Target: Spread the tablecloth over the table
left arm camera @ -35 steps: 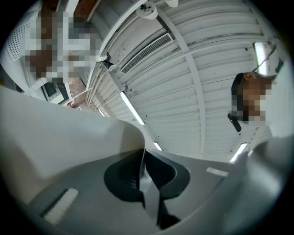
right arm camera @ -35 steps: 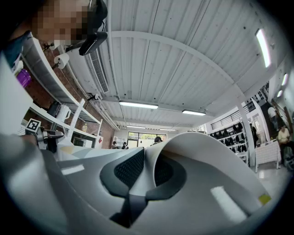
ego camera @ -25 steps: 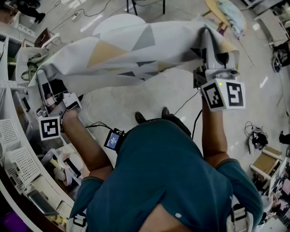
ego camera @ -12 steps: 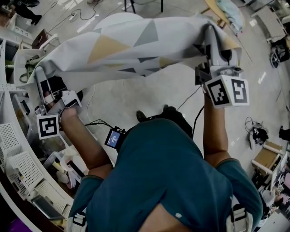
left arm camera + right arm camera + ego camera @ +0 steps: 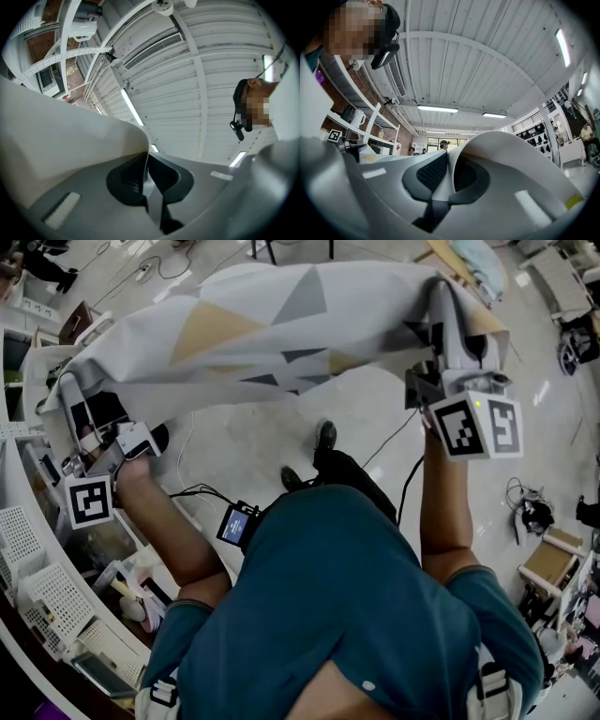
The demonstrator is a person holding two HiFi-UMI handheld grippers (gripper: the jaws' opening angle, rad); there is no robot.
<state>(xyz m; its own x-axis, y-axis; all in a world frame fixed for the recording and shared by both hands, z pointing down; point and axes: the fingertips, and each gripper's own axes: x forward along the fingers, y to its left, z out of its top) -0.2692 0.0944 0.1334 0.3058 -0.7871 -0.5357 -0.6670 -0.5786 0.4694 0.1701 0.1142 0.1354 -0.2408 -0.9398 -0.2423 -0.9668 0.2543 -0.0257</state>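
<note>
Cloth (image 5: 281, 334): up in the air above the floor (image 5: 281, 451), pulled wide between both grippers.
Left gripper (image 5: 146, 159): squeezed tight on one cloth edge.
Right gripper (image 5: 449, 159): squeezed tight on the other edge.
Why: I think it is held high and wide so it can drop down flat.

Your shirt (image 5: 356, 615): blue-green, short sleeves. Dark shoes (image 5: 324, 437). Left gripper (image 5: 146, 161), right gripper (image 5: 449, 165): grey, white cubes (image 5: 473, 427) with black squares.

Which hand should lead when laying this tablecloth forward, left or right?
Probably right: the right hand-held gripper clamps the tablecloth over open floor; the left hand-held gripper sits close beside the shelving.
</note>
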